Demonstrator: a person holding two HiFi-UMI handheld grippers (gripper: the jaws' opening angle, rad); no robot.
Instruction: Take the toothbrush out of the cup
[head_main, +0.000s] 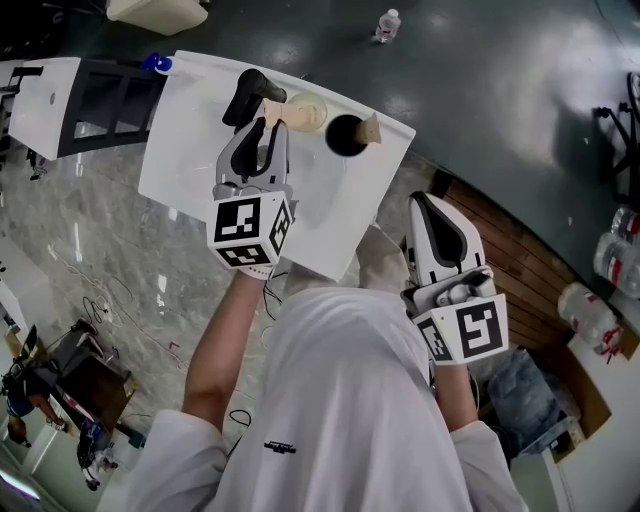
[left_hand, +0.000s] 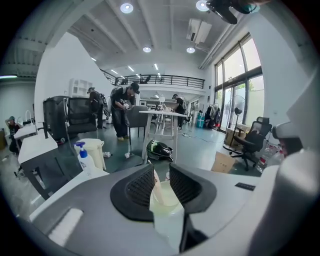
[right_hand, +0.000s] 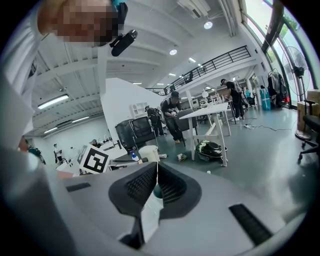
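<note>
We see the toothbrush (left_hand: 155, 182) standing in the pale cup (head_main: 308, 112) near the top centre of the head view, on the far part of the white bench (head_main: 200, 150). The left tongs (head_main: 265, 108) reach up the frame to that cup, their tips just at its left side. The right tongs (head_main: 424, 204) hang at lower right, well apart from it, so we judge the pull is the left hand's.

In the left gripper view the brush's long axis runs nearly upright, its free end leaning slightly to upper left, its foot down in the cup. The left tongs stand narrowly apart around it. The stem lies against the left pad, and the right pad looks clear of it, so we see no firm grip yet.

The right tongs are closed tip to tip and hold nothing.

We judge the coming move to be a pinch on the stem, then a lift along its axis.
</note>
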